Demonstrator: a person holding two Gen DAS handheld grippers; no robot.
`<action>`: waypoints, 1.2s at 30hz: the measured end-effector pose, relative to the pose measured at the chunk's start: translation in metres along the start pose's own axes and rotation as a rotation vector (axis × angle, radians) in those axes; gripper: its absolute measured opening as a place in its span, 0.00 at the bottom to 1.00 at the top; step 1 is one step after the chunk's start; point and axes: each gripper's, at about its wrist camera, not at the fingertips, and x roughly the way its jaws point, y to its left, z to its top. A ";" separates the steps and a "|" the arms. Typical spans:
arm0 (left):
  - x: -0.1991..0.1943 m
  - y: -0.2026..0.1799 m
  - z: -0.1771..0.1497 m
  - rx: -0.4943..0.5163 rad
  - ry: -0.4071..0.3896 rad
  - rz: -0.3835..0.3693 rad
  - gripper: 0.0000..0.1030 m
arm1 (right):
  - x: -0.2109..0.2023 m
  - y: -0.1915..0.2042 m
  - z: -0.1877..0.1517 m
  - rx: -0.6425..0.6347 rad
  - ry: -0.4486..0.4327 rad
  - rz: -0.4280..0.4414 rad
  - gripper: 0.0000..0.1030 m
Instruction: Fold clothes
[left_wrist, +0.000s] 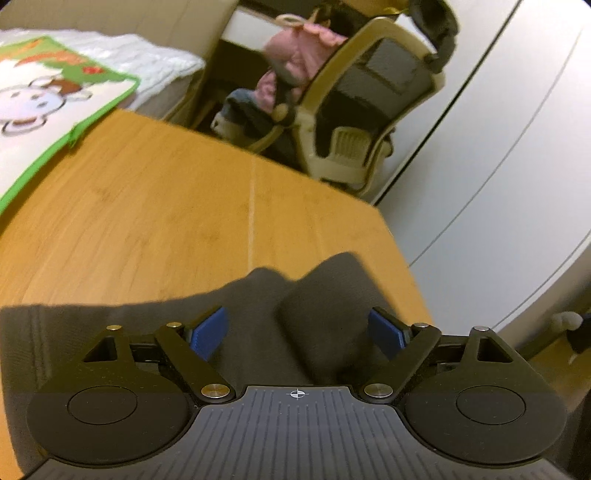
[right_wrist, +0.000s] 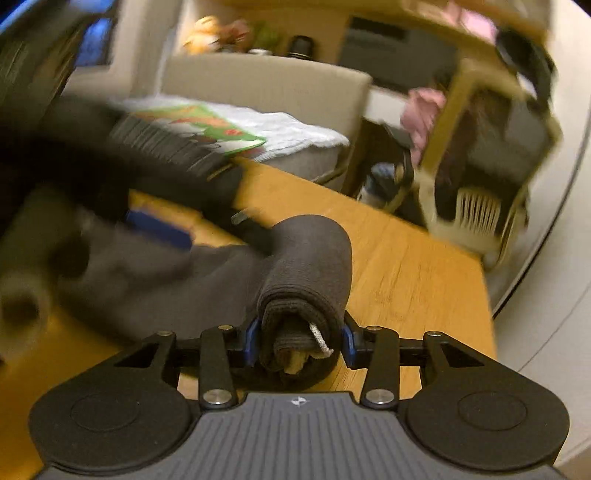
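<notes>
A dark grey garment lies on the wooden table in the left wrist view. My left gripper stands open over it, its blue pads wide apart and a fold of cloth rising between them untouched. In the right wrist view one end of the garment is rolled into a thick bundle with a white cord hanging from its end. My right gripper is shut on that roll, a pad pressing on each side. The left gripper shows there as a blur, one blue pad above the cloth.
A flat white bag with green edging and a cartoon print lies at the table's far left, against a bed with a white cover. Beyond the far edge stands a beige chair with pink clothes. White panels run along the right.
</notes>
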 end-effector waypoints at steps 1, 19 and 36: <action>-0.001 -0.004 0.001 0.019 -0.005 0.003 0.87 | -0.003 0.006 -0.001 -0.044 -0.008 -0.014 0.41; 0.005 0.020 -0.007 0.057 0.016 0.106 0.94 | -0.028 -0.006 0.001 0.039 -0.138 0.142 0.67; -0.001 0.033 -0.003 0.048 0.017 0.145 0.94 | -0.022 0.017 -0.012 -0.044 -0.109 0.189 0.59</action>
